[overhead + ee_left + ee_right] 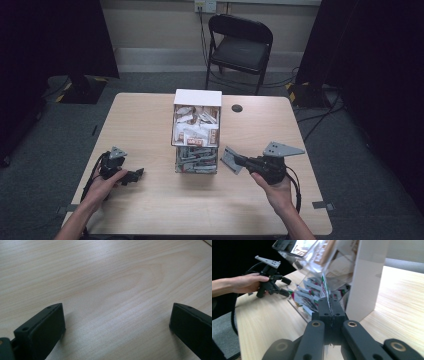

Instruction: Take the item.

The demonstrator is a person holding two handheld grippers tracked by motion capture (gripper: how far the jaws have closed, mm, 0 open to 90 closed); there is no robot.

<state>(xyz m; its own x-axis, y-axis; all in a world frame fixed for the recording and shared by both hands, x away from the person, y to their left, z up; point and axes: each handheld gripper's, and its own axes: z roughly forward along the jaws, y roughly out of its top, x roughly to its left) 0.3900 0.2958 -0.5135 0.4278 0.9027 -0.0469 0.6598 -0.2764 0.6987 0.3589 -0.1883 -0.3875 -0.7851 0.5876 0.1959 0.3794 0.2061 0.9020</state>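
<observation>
While the left gripper (131, 176) rests on the table (150, 125) near its left edge, the high view shows the right gripper (239, 161) toward the right edge, holding a flat silvery packet (230, 160) just beside the front right corner of a clear box (196, 145). That box stands at the middle of the table, full of small packets, with a white flap up at the back.

Along the left gripper (117, 322), in its own view, the jaws stand wide apart over bare wood with nothing between them.

From the right gripper (331, 308), in its view, the jaws are pressed together on the thin edge of a clear packet (323, 277), though blur hides its print. The box (367, 280) is just behind it, and the other hand (249, 283) holds its gripper farther off.
</observation>
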